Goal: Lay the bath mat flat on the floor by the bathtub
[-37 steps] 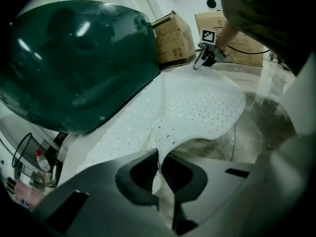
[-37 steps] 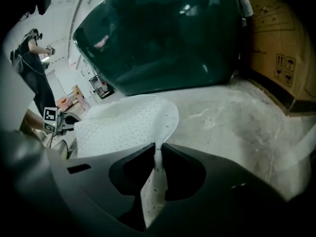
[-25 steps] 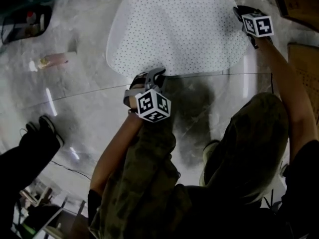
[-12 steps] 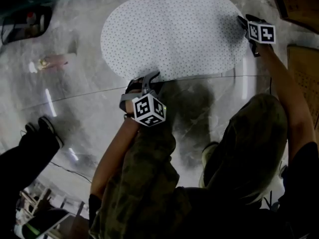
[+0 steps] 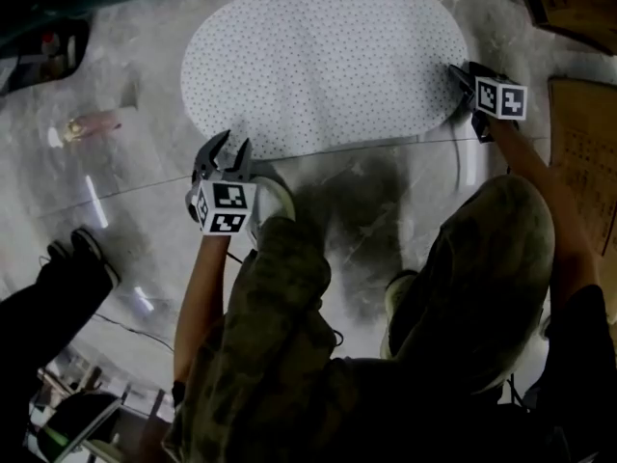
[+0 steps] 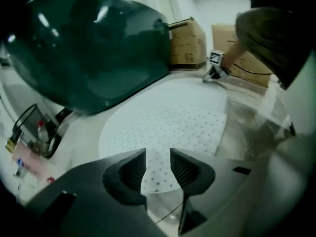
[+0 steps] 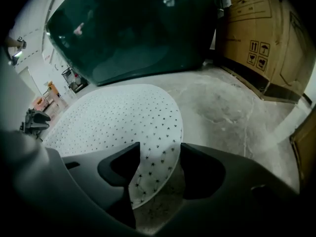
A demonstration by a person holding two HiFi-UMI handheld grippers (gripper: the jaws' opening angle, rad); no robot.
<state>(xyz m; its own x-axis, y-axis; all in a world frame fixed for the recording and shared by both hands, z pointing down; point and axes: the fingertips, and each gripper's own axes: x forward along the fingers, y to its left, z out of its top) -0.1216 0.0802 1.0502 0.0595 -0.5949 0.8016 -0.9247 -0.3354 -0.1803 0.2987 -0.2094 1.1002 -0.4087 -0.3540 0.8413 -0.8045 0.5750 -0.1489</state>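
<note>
The white dotted oval bath mat (image 5: 323, 61) lies flat on the marble floor beside the dark green bathtub (image 6: 94, 43). My left gripper (image 5: 222, 154) hovers at the mat's near-left edge. Its jaws have just been opening; the mat's edge (image 6: 155, 174) shows in the gap below them, unpinched. My right gripper (image 5: 461, 77) is at the mat's right end. Its jaws have just been opening too and stand wide, with the mat's rim (image 7: 153, 162) lying loose between them. The tub (image 7: 133, 28) rises right behind the mat.
Cardboard boxes (image 7: 261, 38) stand to the right of the mat, with more of them (image 6: 190, 43) at its far end. A wire rack with bottles (image 6: 34, 137) sits by the tub. A pink item (image 5: 92, 122) lies on the floor. A bystander's black shoe (image 5: 87, 254) is at left.
Both grippers opened and let go of the mat, which spread from a rumpled shape into a flat oval. The left gripper swung left; the right one drew back toward the near side.
</note>
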